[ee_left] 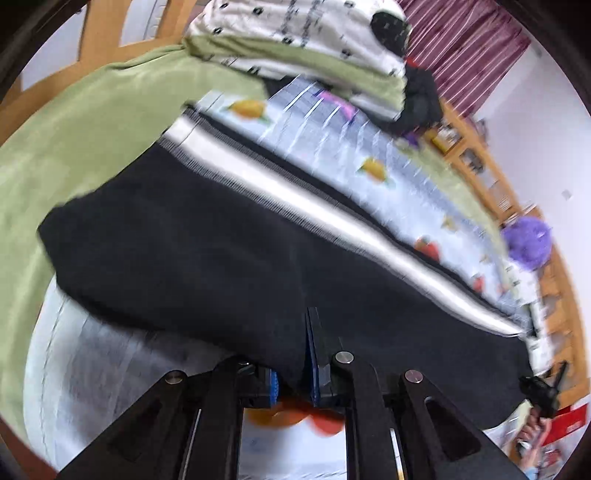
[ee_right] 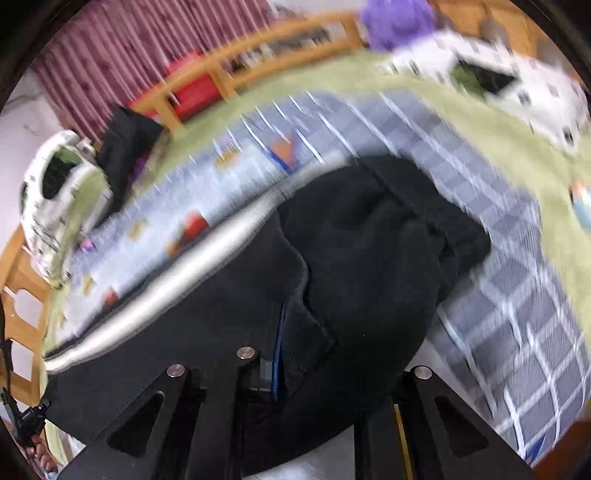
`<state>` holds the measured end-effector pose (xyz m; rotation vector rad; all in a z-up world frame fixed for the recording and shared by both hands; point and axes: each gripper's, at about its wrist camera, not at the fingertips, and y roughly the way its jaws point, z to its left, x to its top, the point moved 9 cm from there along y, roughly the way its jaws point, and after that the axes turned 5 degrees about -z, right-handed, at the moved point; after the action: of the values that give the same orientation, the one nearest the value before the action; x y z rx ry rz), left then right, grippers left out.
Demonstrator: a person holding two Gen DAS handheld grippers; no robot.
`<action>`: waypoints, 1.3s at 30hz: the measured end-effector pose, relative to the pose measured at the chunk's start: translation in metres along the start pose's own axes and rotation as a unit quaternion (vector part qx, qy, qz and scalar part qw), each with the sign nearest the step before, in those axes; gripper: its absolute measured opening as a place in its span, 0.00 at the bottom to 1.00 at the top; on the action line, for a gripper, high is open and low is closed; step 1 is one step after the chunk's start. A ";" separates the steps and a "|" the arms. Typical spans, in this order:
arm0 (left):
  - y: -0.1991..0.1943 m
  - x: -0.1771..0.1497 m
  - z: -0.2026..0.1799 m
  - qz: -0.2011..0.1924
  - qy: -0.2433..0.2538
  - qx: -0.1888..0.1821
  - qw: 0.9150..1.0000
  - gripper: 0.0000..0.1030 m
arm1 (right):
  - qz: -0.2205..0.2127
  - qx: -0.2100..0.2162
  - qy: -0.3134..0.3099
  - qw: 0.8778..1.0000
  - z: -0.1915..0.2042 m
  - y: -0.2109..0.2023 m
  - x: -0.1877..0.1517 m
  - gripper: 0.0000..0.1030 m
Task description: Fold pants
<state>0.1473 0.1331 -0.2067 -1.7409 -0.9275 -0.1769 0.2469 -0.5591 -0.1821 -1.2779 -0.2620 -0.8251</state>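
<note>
Black pants (ee_left: 207,254) with a white side stripe (ee_left: 303,199) hang lifted over a bed. My left gripper (ee_left: 295,373) is shut on the near edge of the black fabric; its blue pads (ee_left: 312,365) pinch the cloth. In the right wrist view the pants (ee_right: 369,258) bunch up with the waistband end at the right, and the white stripe (ee_right: 192,269) runs along the left. My right gripper (ee_right: 291,354) is shut on a fold of the pants, with a blue pad edge (ee_right: 279,347) showing. Both views are motion-blurred.
A checked sheet with fruit prints (ee_left: 332,147) and a green blanket (ee_left: 85,129) cover the bed. A white patterned pillow (ee_left: 303,33) and dark clothes (ee_left: 421,99) lie at the far end. A wooden bed frame (ee_right: 258,59), a purple plush (ee_left: 528,240) and a striped curtain (ee_right: 129,59) stand around.
</note>
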 end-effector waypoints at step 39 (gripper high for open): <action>0.038 0.116 0.014 -0.100 0.073 0.082 0.989 0.51 | -0.115 -0.135 -0.052 0.983 -0.021 -0.051 0.072 0.50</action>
<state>0.2470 0.1991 -0.1780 -1.4621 -0.9800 -0.3449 0.2573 -0.6097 -0.1075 -1.5662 -0.3972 -1.0186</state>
